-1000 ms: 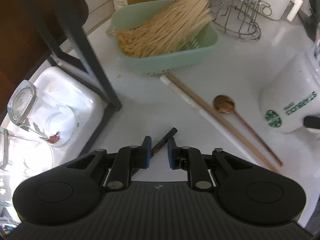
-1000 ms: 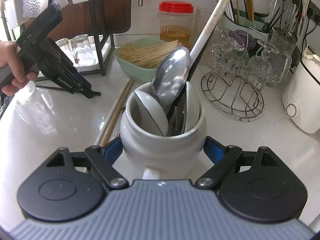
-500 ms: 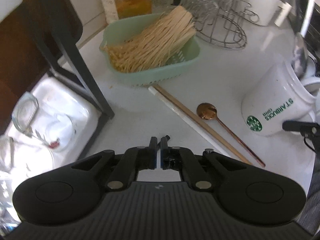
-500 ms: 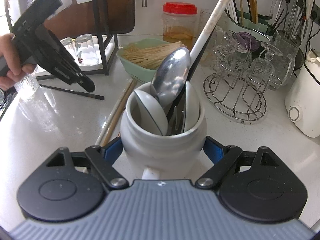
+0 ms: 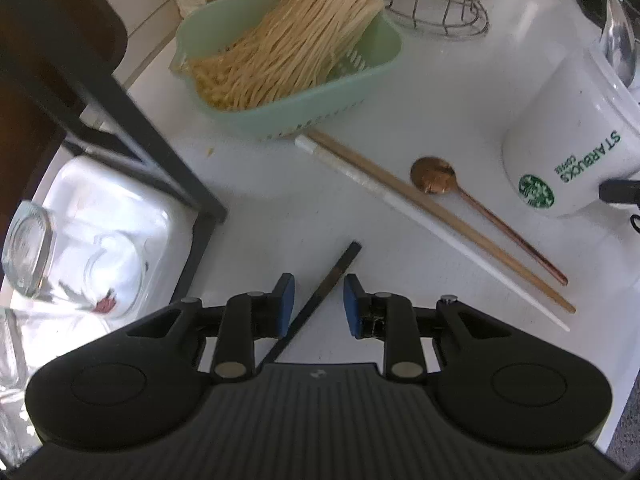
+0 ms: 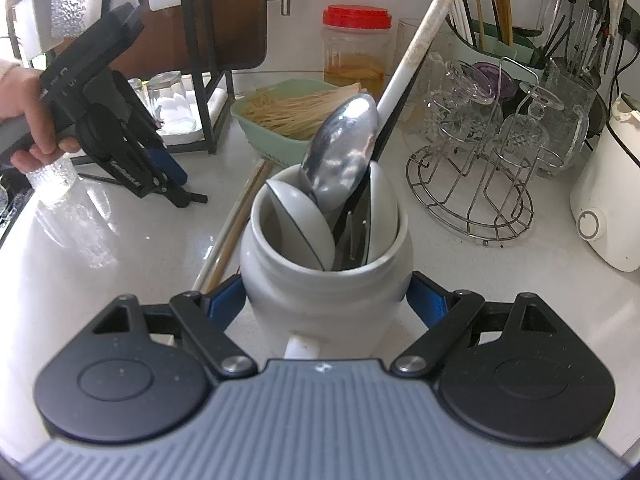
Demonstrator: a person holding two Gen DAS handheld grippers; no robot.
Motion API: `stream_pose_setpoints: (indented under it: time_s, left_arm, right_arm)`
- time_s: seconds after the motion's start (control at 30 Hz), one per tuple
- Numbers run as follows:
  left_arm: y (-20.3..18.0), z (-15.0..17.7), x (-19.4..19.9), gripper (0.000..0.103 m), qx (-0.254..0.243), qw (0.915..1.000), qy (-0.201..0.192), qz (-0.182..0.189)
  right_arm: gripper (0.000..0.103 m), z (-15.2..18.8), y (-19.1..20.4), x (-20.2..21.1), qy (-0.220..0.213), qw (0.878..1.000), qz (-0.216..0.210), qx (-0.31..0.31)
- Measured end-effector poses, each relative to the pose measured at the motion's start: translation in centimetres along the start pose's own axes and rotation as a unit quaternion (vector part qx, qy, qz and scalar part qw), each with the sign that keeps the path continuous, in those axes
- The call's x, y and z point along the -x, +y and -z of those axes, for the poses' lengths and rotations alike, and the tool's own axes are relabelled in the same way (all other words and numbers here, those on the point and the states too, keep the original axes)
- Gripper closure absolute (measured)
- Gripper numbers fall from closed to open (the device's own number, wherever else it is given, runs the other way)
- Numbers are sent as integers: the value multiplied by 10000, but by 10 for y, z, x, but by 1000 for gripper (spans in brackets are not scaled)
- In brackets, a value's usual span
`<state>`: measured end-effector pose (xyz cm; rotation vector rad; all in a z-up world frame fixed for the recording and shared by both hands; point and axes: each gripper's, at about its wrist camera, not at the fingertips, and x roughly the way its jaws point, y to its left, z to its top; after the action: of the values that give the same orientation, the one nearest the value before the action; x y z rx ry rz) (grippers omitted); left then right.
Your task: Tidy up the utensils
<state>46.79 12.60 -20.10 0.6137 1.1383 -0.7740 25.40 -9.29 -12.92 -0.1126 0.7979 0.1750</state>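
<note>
My left gripper [image 5: 318, 304] is open, low over the white counter, with a black chopstick [image 5: 324, 286] lying between its fingers, not gripped. A wooden chopstick [image 5: 420, 208], a white chopstick [image 5: 460, 244] and a copper spoon [image 5: 434, 176] lie to the right. My right gripper [image 6: 326, 304] is shut on the white Starbucks mug [image 6: 326, 280], which holds a metal spoon [image 6: 340, 152], white ceramic spoons and a long white handle. The mug also shows in the left wrist view [image 5: 568, 152]. The left gripper also shows in the right wrist view [image 6: 176, 184].
A green basket of noodles [image 5: 296, 52] stands behind the chopsticks. A black rack leg [image 5: 160, 148] and a white tray with glasses [image 5: 80, 232] are to the left. A wire glass stand [image 6: 472, 184], a red-lidded jar [image 6: 356, 52] and a white appliance [image 6: 608, 208] stand at the back.
My left gripper, shut and raised half a second ago, has opened and come down over the black chopstick. The right gripper and the mug have hardly moved.
</note>
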Motion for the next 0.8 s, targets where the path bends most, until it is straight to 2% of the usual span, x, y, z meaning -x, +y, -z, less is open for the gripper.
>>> stream_pose_setpoints:
  time_s: [0.07, 0.13, 0.3, 0.33, 0.4, 0.47, 0.53, 0.8]
  left_arm:
    - [3, 2, 1, 72, 100, 9999, 9, 41]
    - [6, 6, 2, 84, 266, 9996, 2, 64]
    - [0, 5, 4, 86, 383, 9992, 20, 96]
    - [-2, 5, 3, 92, 409, 9991, 38, 115]
    - [-8, 2, 3, 96, 465, 9988, 70, 157]
    - [-15, -2, 1, 97, 632, 9976, 85, 277]
    - [-25, -4, 1, 97, 617, 9979, 73, 194]
    - [-40, -1, 2, 96, 1168, 9925, 99, 343]
  right_arm:
    - [14, -1, 0, 0, 12, 10000, 16, -28]
    - [14, -1, 0, -1, 8, 10000, 18, -22]
    - [14, -1, 0, -1, -6, 10000, 9, -18]
    - [14, -1, 0, -1, -3, 10000, 8, -16]
    - [14, -1, 0, -1, 0, 10000, 9, -16]
    - [14, -1, 0, -1, 1, 10000, 11, -17]
    - [14, -1, 0, -1, 1, 10000, 7, -13]
    - [14, 0, 0, -1, -17, 10000, -1, -6]
